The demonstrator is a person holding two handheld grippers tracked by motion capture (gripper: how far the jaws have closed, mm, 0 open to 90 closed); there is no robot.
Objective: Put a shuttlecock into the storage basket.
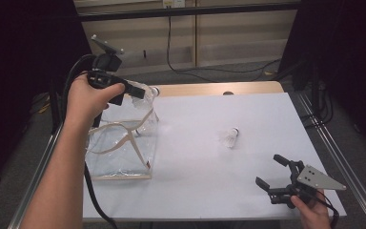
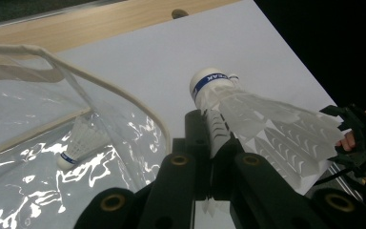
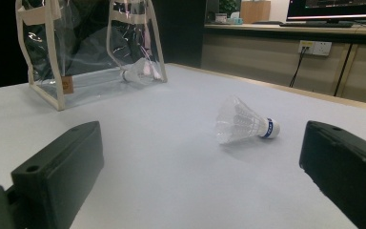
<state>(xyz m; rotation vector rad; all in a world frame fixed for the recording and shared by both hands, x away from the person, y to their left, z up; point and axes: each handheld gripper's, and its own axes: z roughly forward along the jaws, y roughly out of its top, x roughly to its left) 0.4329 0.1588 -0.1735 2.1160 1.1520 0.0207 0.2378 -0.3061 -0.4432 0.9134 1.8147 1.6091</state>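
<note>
Shuttlecock point(image 2: 248, 119) pinched by its feather skirt in the left tongs point(image 2: 214, 143), held above the desk point(image 1: 195, 181) just beside the open mouth of the clear bag point(image 1: 119, 152), cork end forward. Second shuttlecock point(image 2: 78, 143) already lying inside that bag, near the left edge of the desk. Third shuttlecock point(image 1: 230, 137) on its side in the middle of the desk, cork toward the far edge. Right tongs point(image 1: 272, 172) spread wide and empty, resting low near the near right corner, aimed at that third one.

Likely trouble:
- Skirt crushed or creased, from a hard pinch on thin feather ribs rather than on the cork.
- Drop outside the bag, if let go before the cork has passed the cream rim point(image 2: 124, 95); held bird looks beside the opening, not yet over it.
- Snag on a limp handle strap point(image 1: 116, 131) hanging across the mouth, dragging the bag or folding the opening shut.
- Soft bag walls collapsing or tipping under a nudge from the tongs; nothing bracing them.
- Bird on the desk rolling away in an arc if brushed on the skirt by one spread jaw.
</note>
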